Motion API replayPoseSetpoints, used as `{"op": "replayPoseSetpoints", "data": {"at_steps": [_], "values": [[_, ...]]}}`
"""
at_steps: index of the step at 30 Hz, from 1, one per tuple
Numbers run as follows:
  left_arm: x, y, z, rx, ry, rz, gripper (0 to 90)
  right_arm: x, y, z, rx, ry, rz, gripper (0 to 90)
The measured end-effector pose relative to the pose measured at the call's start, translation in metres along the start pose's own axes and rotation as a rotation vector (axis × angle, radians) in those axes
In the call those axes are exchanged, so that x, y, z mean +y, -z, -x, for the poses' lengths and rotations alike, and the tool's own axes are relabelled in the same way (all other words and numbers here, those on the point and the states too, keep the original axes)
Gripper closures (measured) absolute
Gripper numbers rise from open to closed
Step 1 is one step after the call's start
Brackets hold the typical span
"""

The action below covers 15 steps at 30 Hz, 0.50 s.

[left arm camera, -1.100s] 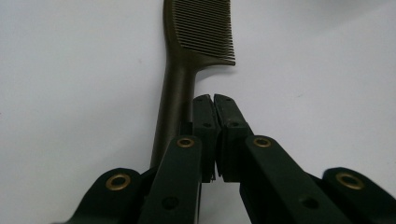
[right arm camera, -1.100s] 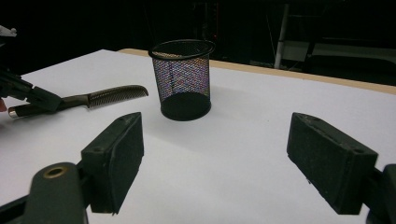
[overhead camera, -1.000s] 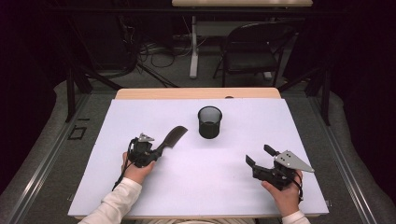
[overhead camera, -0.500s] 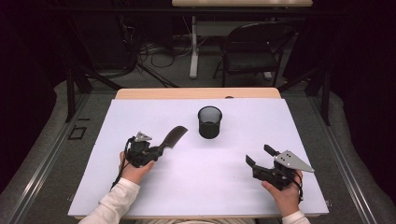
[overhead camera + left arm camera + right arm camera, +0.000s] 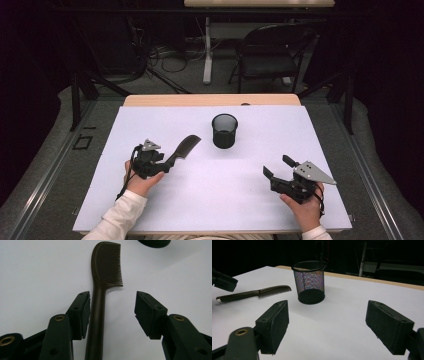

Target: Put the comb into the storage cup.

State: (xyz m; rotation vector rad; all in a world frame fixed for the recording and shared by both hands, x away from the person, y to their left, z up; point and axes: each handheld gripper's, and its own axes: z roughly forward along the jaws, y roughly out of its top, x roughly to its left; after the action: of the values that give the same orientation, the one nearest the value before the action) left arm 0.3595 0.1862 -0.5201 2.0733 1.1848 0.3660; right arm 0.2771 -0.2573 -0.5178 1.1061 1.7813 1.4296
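- Left claw (image 5: 111,311) released, jaws just been opening; comb (image 5: 100,290) handle between them, on the table (image 5: 250,210).
- Right claw (image 5: 327,325) released, empty.
- Cup (image 5: 224,131) at comb's 2 o'clock.

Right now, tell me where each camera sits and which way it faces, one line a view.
High view: fixed above the person's side, facing forward and down on the table; both forearms, left tongs at the comb, right tongs.
Left gripper view: rides the left tongs, looking down along the comb's handle, which lies between the jaws; they have just been opening.
Right gripper view: rides the right tongs, low and level, facing the mesh cup.
Shared: comb and cup appear in all three.
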Motion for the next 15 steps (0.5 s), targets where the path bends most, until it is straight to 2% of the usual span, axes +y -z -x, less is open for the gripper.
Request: {"op": "replayPoseSetpoints", "data": {"at_steps": [3,5,9,13,15], "values": [[0.0007,0.0019,-0.0002,0.000,-0.009,0.001,44.0,0.0000,-0.0001,0.0001,0.000,0.002,0.001,18.6],[0.0016,0.0014,-0.0013,-0.015,0.000,-0.024,39.5,-0.0001,-0.0001,0.0000,0.000,-0.001,-0.002,18.6],[0.0017,0.0012,-0.0034,-0.018,0.000,-0.037,36.7,-0.0001,-0.0001,-0.0001,0.001,0.002,-0.002,18.6],[0.0026,0.0008,-0.0059,-0.029,0.024,-0.056,31.2,-0.0002,-0.0004,-0.0003,0.002,0.003,-0.003,18.6],[0.0032,0.0006,-0.0066,-0.028,0.020,-0.062,30.5,-0.0002,-0.0006,-0.0004,0.003,0.002,-0.002,18.7]]}}
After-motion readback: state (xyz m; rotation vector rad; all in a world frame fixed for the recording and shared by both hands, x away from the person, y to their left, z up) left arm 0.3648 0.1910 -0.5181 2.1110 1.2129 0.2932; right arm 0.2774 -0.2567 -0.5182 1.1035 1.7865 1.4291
